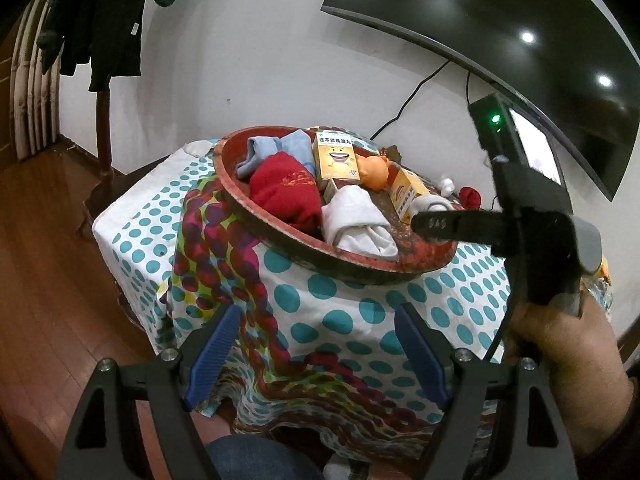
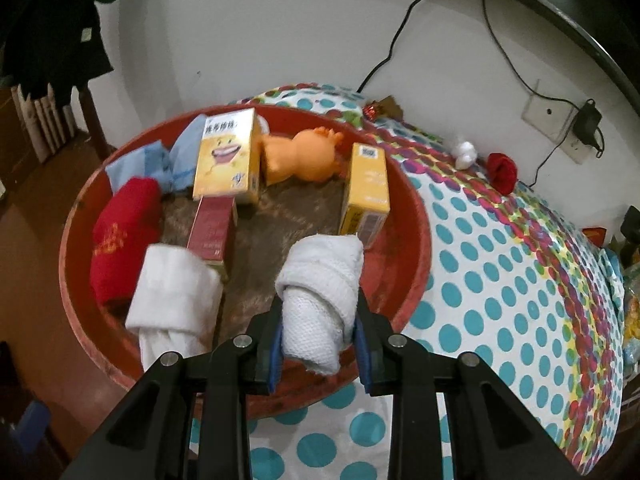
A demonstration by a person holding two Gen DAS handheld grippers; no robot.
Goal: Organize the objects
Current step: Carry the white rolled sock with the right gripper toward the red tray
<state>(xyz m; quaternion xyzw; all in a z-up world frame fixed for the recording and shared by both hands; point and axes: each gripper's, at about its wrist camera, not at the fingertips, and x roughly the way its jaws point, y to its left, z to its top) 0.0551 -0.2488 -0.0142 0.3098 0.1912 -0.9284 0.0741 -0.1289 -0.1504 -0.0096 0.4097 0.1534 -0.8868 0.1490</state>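
White mesh cloth, rolled into a bundle (image 2: 320,300), sits clamped between the blue pads (image 2: 276,356) of the right gripper (image 2: 320,344), and it hangs just over the near rim of the red basin (image 2: 416,240). Inside the basin there's plenty already: a 2nd white roll (image 2: 172,300) at the near left, a red folded cloth (image 2: 120,236) beside it, a light blue cloth (image 2: 160,160) at the back, a dark red box (image 2: 212,228), 2 yellow boxes, one upright with a smiling face (image 2: 226,156) and one at the right (image 2: 366,192), and an orange toy (image 2: 304,152) lying between them. The basin stands on a dotted tablecloth (image 2: 500,280); out on that cloth, well apart from the basin, lie a small white bundle (image 2: 466,154) and a small red one (image 2: 502,170). The left gripper (image 1: 316,354) hangs back over the table's near edge, fingers spread wide, nothing between them.
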